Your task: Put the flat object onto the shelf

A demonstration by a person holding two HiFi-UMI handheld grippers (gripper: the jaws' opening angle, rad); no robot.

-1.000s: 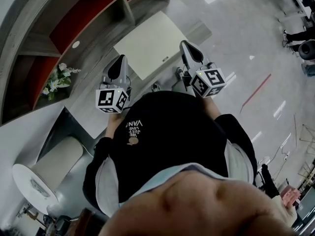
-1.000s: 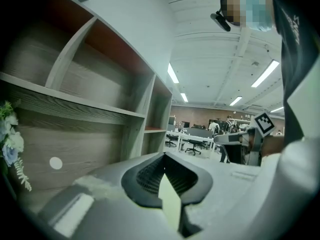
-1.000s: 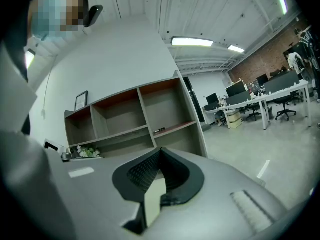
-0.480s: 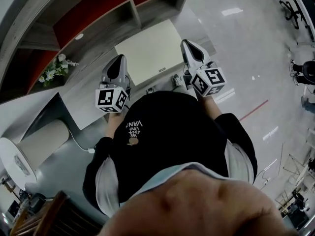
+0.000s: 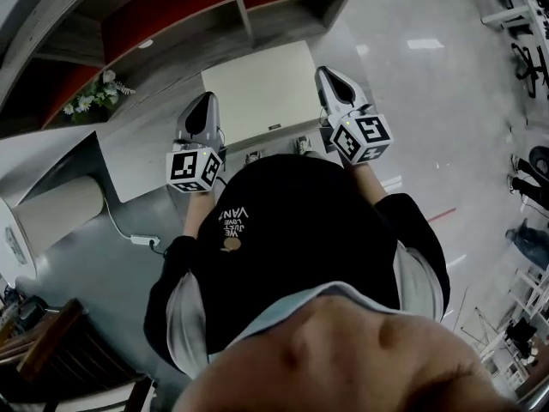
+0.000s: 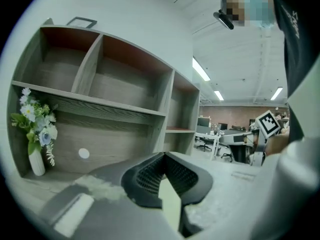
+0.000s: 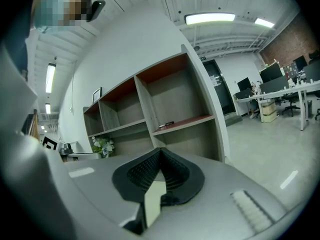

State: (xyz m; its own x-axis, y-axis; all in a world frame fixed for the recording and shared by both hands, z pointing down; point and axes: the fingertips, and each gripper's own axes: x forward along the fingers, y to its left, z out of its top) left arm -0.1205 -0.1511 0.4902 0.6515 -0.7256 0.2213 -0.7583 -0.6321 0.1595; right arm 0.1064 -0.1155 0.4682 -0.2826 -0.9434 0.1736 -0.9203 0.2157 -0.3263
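Gripped along two opposite edges, the flat board (image 5: 257, 88) was held out in front of the person, over the floor (image 5: 412, 84) and facing the shelf (image 5: 171, 24). The left gripper (image 5: 208, 101) was clamped on the board's left edge and the right gripper (image 5: 326, 75) on its right edge. In each gripper view the thin cream edge was seen pinched between jaws drawn together. A vase of flowers (image 5: 93, 94) was seen on the shelf's lower ledge, off to the left.
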